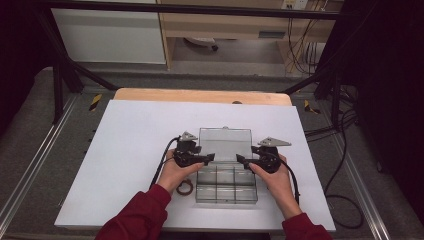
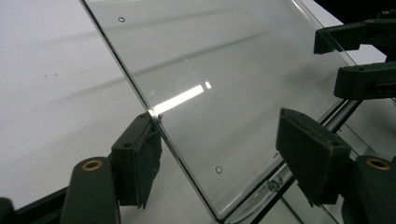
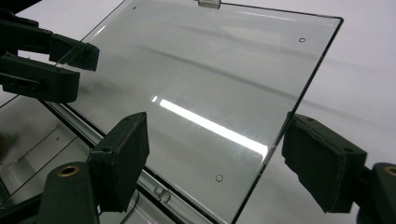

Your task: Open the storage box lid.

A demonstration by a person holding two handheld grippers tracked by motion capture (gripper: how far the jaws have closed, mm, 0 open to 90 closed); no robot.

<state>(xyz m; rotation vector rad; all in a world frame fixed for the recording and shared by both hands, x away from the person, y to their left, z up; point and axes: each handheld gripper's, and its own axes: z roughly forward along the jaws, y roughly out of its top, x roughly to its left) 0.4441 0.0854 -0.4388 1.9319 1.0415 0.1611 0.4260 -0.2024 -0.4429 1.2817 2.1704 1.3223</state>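
Note:
A clear plastic compartment box (image 1: 226,186) lies on the white table top (image 1: 130,150), its see-through lid (image 1: 225,140) swung open and lying back flat. My left gripper (image 1: 211,158) is at the lid's left hinge corner and my right gripper (image 1: 239,159) at the right one, tips facing each other. In the left gripper view the open jaws (image 2: 219,135) straddle the lid's (image 2: 224,79) near corner, one pad beside its edge. The right gripper's open jaws (image 3: 217,135) straddle the lid's (image 3: 210,74) other corner the same way. Neither pair presses on it.
A small brown ring (image 1: 184,188) lies on the white top just left of the box, by the left hand. Black frame bars and cables run around the table. The box's compartments look empty. Bare white surface spreads left of the hands.

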